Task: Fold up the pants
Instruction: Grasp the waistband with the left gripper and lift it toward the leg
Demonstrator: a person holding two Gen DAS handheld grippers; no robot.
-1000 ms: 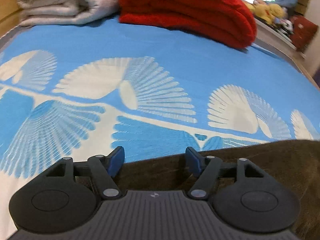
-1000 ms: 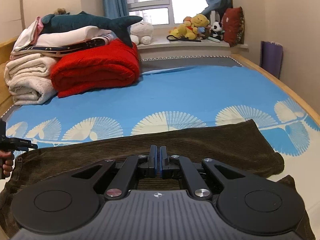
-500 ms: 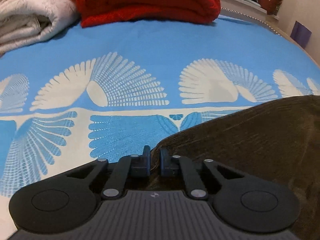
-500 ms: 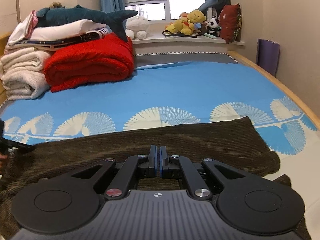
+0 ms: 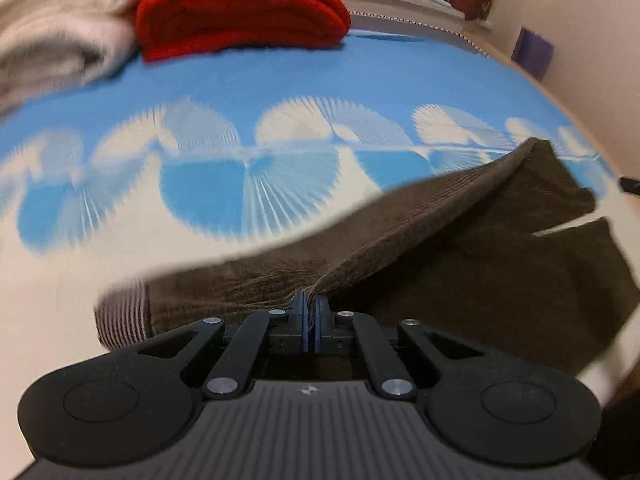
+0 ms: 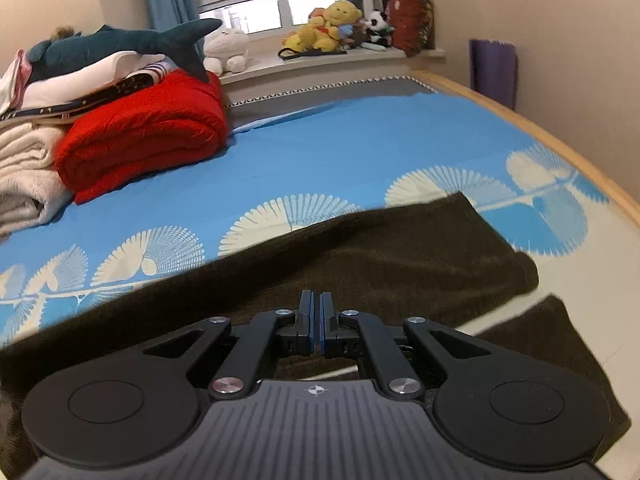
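**Left gripper pinches the waistband end and starts the fold**

A second ago the left gripper (image 5: 310, 307) stood with its jaws wide apart at the edge of the brown corduroy pants (image 5: 460, 240); half a second ago they were nearly together on the cloth. Now the blue pads are pressed together on a pinch of corduroy, and a taut ridge of fabric runs from the pinch up toward the far corner of the upper leg. The striped waistband lining (image 5: 122, 316) shows turned out just left of the gripper. The view is blurred, which suggests the hand is moving fast.

The right gripper (image 6: 315, 322) has its pads drawn close, as in both earlier frames; whether any cloth sits between them I cannot tell. It hangs over the middle of the pants (image 6: 360, 256), which lie across the near part of the blue patterned bedsheet (image 6: 360, 148).

Judging from this, the waist end is being carried over toward the leg ends.

Further back sit the folded red blanket (image 6: 144, 144) and the plush shark (image 6: 120, 42).
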